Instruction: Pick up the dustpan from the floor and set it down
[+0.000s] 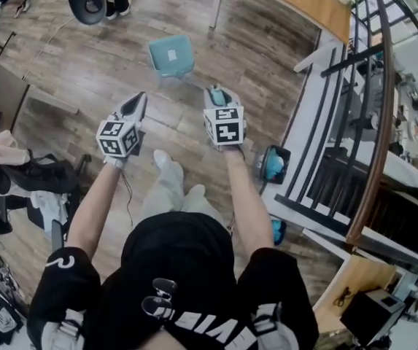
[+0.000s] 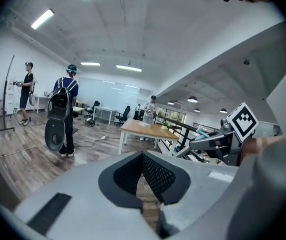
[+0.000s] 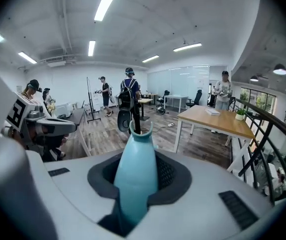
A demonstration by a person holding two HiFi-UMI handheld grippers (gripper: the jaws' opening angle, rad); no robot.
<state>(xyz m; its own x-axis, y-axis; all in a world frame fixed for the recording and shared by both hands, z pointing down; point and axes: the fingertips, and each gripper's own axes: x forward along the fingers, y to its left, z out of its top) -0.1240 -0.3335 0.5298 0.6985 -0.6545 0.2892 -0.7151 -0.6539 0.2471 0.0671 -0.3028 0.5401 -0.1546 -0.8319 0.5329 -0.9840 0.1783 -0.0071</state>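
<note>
Above the floor point(image 1: 106, 64), right hand-held gripper point(image 1: 217, 92) clamps a teal handle point(image 3: 135, 159), likely the dustpan's; left hand-held gripper point(image 1: 140, 100) closed, empty. Risk: the smooth taper slides out.

**Inspector:** Head view position?
**Surveyor:** On the person's head, facing steeply down. The floor point(image 1: 84, 71) is far below, the left tool point(image 1: 141, 98) and right tool point(image 1: 214, 91) near.
**Inspector:** Tool views?
**Surveyor:** Each sits close behind its jaws, facing roughly level. Both share the far counter point(image 2: 145, 129) point(image 3: 219, 123) and railing point(image 2: 180, 132) point(image 3: 247, 144).
</note>
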